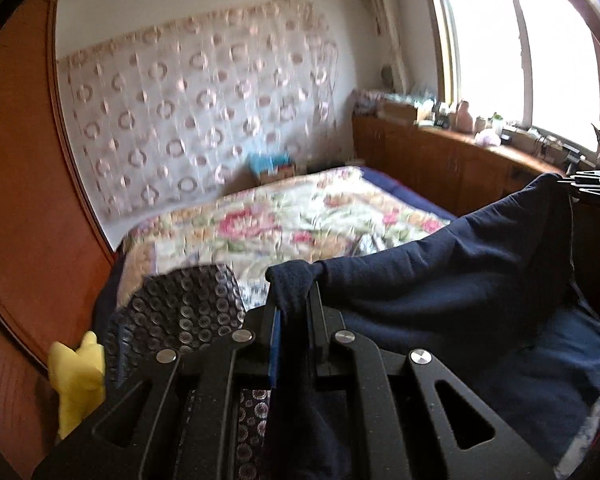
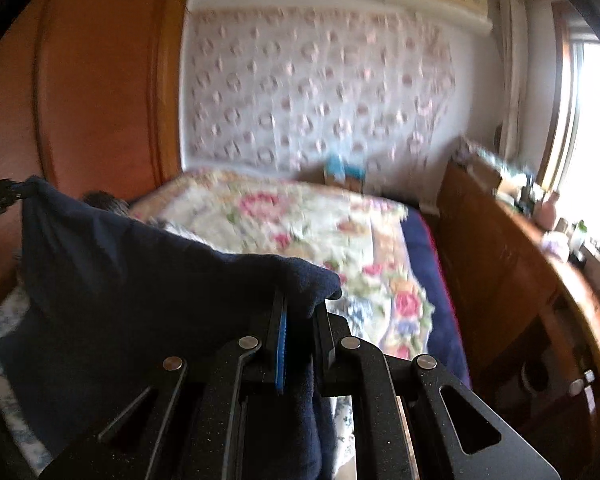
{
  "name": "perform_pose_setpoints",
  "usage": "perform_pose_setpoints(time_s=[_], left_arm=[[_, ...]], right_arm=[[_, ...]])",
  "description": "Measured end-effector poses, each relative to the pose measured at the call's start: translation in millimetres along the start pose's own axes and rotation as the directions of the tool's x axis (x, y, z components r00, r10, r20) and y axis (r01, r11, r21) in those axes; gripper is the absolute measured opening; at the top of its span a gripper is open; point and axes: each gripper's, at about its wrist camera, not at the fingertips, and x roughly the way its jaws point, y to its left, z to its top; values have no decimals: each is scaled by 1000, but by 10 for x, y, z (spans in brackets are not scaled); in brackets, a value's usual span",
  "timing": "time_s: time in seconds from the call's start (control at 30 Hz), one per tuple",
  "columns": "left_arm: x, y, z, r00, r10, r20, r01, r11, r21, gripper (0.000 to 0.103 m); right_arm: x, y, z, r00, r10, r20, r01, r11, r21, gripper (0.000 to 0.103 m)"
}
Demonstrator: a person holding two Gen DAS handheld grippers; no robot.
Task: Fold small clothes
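I hold the garment (image 1: 452, 276) lifted above the bed (image 1: 284, 220), stretched between both grippers. It is dark navy, soft and matte, sagging in the middle with loose folds. The left gripper (image 1: 294, 304) has its fingers pinching one upper corner, with cloth bunched over the tips. The right gripper (image 2: 300, 312) has its fingers pinching the other corner in the same way. A flowered quilt (image 2: 300, 232) covers the bed. A patterned cloth (image 1: 180, 304) lies below left.
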Motion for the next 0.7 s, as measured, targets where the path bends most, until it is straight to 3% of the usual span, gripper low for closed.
perform_pose_setpoints(time_s=[0.13, 0.3, 0.37, 0.43, 0.5, 0.6, 0.7], left_arm=[[276, 18, -50, 999, 16, -38, -17, 1000, -11, 11], [432, 34, -16, 998, -3, -68, 2, 1000, -24, 18], [413, 29, -53, 997, -10, -75, 7, 999, -38, 27], [334, 28, -112, 997, -19, -70, 15, 998, -56, 46], [278, 27, -160, 997, -35, -75, 30, 997, -65, 52], [204, 31, -249, 995, -46, -85, 39, 996, -79, 67], [87, -6, -385, 994, -69, -86, 60, 993, -98, 72]], right_arm=[[416, -8, 172, 998, -24, -62, 26, 999, 26, 10], [591, 66, 374, 993, -44, -105, 52, 996, 76, 14], [629, 91, 371, 992, -48, -118, 59, 994, 90, 26], [590, 103, 296, 994, -36, -108, 46, 995, 91, 40], [653, 122, 213, 994, -27, -104, 36, 996, 85, 50], [500, 150, 80, 994, -34, -108, 42, 996, 78, 55], [343, 204, -143, 992, -14, -125, 27, 995, 98, 55]])
